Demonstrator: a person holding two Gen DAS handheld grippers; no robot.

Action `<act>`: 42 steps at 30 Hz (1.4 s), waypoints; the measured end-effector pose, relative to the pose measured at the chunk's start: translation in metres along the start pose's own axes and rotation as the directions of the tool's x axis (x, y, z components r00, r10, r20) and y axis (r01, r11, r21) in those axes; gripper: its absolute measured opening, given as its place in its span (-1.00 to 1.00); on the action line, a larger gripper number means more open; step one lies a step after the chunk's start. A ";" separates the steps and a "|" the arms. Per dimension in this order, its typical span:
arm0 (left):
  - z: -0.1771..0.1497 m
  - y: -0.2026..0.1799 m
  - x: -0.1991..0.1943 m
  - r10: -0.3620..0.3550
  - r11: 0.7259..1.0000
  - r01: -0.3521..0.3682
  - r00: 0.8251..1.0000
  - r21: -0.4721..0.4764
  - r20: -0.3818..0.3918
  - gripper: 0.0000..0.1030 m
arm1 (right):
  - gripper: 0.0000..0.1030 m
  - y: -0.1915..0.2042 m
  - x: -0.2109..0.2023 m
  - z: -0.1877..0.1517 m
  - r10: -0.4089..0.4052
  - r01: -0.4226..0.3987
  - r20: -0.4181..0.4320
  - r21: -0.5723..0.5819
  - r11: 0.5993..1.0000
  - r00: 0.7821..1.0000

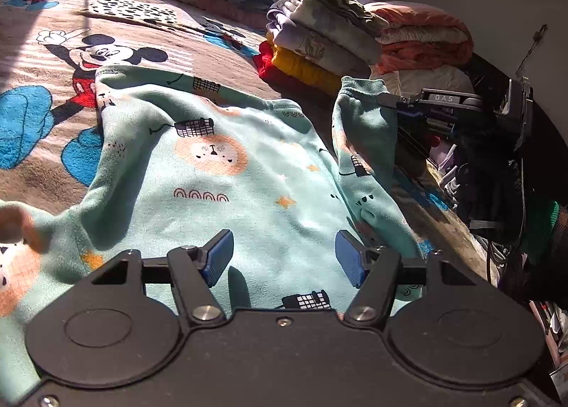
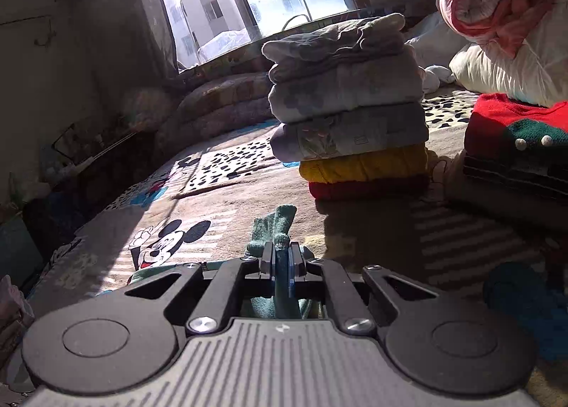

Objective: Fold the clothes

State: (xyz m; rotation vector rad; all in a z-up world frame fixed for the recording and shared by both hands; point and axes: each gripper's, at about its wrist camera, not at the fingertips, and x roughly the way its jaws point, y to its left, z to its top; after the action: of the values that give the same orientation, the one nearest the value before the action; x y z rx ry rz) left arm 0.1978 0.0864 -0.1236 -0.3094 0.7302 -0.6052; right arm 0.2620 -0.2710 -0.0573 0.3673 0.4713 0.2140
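Note:
A mint-green child's top [image 1: 227,172] with lion and rainbow prints lies spread on a cartoon-mouse blanket [image 1: 53,62]. My left gripper [image 1: 284,258] hovers just above its middle, open, its blue pads [image 1: 220,254] wide apart with nothing between them. At the right, one sleeve [image 1: 365,123] is lifted off the bed, its cuff pinched by my right gripper [image 1: 387,99]. In the right wrist view, my right gripper [image 2: 281,258] is shut on that green cuff [image 2: 280,226], which sticks out past the fingertips.
A stack of folded clothes [image 2: 348,105] stands ahead on the blanket, yellow and red at its base. A red and green knit [image 2: 518,130] on dark folded pieces sits right. Rolled orange bedding [image 1: 422,30] and pillows lie behind. Clutter hangs off the bed's right edge [image 1: 497,194].

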 end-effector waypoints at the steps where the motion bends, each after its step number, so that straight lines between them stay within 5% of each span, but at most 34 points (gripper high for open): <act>1: -0.001 -0.002 0.000 -0.004 1.000 0.004 1.000 0.006 0.001 0.23 | -0.84 -0.006 -0.013 0.001 -0.010 0.009 0.028 0.030 1.000 1.000; 8: -0.009 -0.017 0.001 -0.020 0.999 0.020 1.000 0.048 0.001 0.23 | -0.84 -0.046 -0.091 -0.005 -0.102 0.067 0.151 0.218 0.974 0.983; 20: -0.028 -0.061 0.014 -0.060 0.982 0.064 0.998 0.177 -0.030 0.23 | -0.84 -0.123 -0.158 -0.060 -0.219 0.104 0.157 0.533 0.840 0.963; 25: -0.037 -0.079 0.024 -0.055 0.969 0.068 0.997 0.239 -0.059 0.23 | -0.84 -0.174 -0.149 -0.089 -0.303 0.209 0.057 0.603 0.770 0.951; 28: -0.042 -0.088 0.030 -0.042 0.959 0.060 0.997 0.278 -0.072 0.23 | -0.84 -0.208 -0.134 -0.108 -0.287 0.226 -0.013 0.652 0.723 0.958; 37: -0.050 -0.131 0.040 -0.056 0.937 0.035 0.997 0.348 0.051 0.19 | -0.84 -0.220 -0.124 -0.116 -0.263 0.221 -0.020 0.609 0.762 0.965; 40: -0.062 -0.147 0.057 -0.013 0.923 0.008 1.000 0.384 0.010 0.09 | -0.84 -0.221 -0.122 -0.114 -0.262 0.230 -0.033 0.595 0.770 0.965; 42: -0.081 -0.159 0.073 0.065 0.874 -0.021 0.995 0.485 -0.074 0.03 | -0.85 -0.222 -0.120 -0.112 -0.264 0.237 -0.040 0.584 0.776 0.964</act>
State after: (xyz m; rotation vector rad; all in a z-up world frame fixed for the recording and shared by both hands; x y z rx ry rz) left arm 0.1188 -0.0881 -0.1460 0.2011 0.6425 -0.7412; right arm 0.1296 -0.4746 -0.1889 0.9097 0.5322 -0.2147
